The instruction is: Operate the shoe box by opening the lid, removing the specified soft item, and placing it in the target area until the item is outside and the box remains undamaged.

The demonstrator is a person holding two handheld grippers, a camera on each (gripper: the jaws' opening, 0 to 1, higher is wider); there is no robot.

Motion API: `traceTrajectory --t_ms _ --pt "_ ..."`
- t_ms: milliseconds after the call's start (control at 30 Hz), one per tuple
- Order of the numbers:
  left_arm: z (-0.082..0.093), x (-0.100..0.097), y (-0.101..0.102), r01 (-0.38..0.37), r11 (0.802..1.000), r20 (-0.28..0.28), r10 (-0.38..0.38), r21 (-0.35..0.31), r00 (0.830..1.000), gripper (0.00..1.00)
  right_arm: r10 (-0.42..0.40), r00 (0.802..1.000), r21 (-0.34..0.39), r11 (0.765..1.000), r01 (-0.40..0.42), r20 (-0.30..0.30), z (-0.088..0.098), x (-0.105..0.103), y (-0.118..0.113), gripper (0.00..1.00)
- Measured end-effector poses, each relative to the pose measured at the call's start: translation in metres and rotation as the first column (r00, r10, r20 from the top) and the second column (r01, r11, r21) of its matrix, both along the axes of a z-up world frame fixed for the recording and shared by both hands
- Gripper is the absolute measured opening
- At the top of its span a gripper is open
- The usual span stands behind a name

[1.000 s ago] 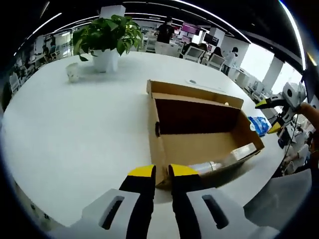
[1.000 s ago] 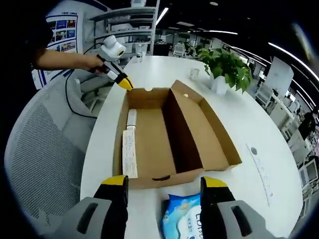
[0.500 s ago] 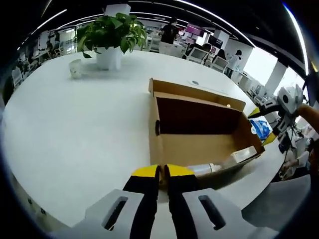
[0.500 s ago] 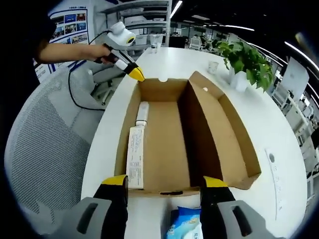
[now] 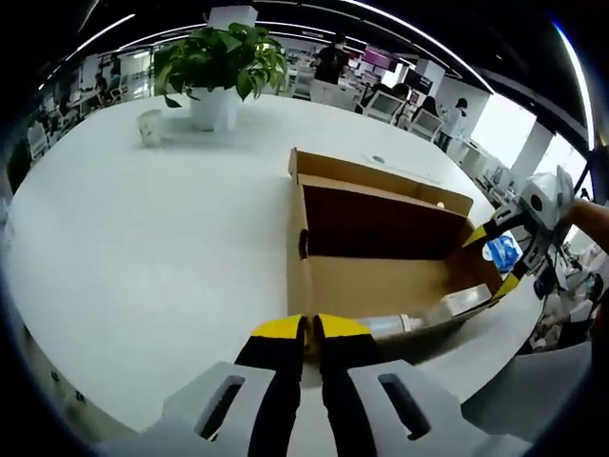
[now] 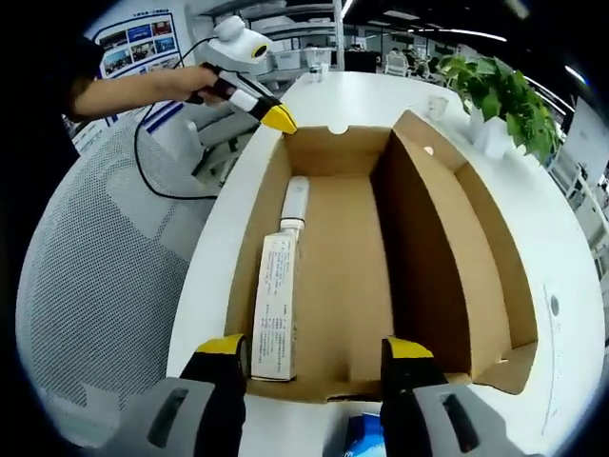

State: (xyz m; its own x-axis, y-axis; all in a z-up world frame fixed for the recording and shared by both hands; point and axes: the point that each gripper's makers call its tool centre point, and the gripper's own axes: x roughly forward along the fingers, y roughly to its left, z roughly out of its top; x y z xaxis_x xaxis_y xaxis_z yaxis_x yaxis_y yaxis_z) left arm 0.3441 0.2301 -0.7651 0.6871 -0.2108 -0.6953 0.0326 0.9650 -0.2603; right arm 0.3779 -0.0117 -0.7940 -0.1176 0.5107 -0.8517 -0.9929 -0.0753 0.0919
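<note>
So the right gripper [image 6: 314,357], jaws spread and holding nothing, is swinging over the open shoe box [image 6: 419,257] while the blue soft pack [image 6: 363,447] is already sitting outside and the left gripper [image 5: 303,328] is staying pinched shut.

The brown cardboard box [image 6: 381,257] sits open on the white table, lid [image 6: 476,238] folded back upright along one long side. Just outside its near end lies the soft blue packet [image 6: 364,446], while a white carton [image 6: 276,305] and a tube [image 6: 296,202] lie inside.
</note>
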Motion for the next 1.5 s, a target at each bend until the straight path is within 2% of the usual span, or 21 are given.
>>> traceTrajectory --t_ms 267,467,767,900,1167,1500 --pt "0.0 -0.002 0.001 -0.007 1.0 -0.003 0.006 -0.014 1.0 0.03 0.014 1.0 -0.019 1.0 -0.014 0.002 -0.007 -0.003 0.004 0.51" --pt "0.0 -0.003 0.002 -0.006 1.0 -0.004 0.006 -0.014 1.0 0.03 0.028 1.0 -0.019 0.999 -0.028 0.009 -0.01 -0.008 0.01 0.45" --pt "0.0 -0.005 0.001 -0.006 1.0 -0.003 0.006 -0.016 1.0 0.03 0.046 0.999 -0.014 0.999 -0.046 0.008 -0.012 -0.018 0.015 0.28" --pt "0.001 -0.005 0.002 -0.006 1.0 -0.003 0.006 -0.016 1.0 0.03 0.053 0.999 -0.019 0.998 -0.053 0.006 -0.014 -0.024 0.015 0.16" --pt "0.0 -0.004 0.003 -0.015 0.999 -0.012 0.014 -0.03 1.0 0.02 0.052 0.998 -0.019 0.999 -0.051 0.029 -0.011 -0.023 0.014 0.15" --pt "0.0 -0.004 0.002 -0.014 1.0 -0.016 0.013 -0.025 1.0 0.02 0.069 0.995 0.003 0.998 -0.069 0.076 0.006 -0.017 0.016 0.14"
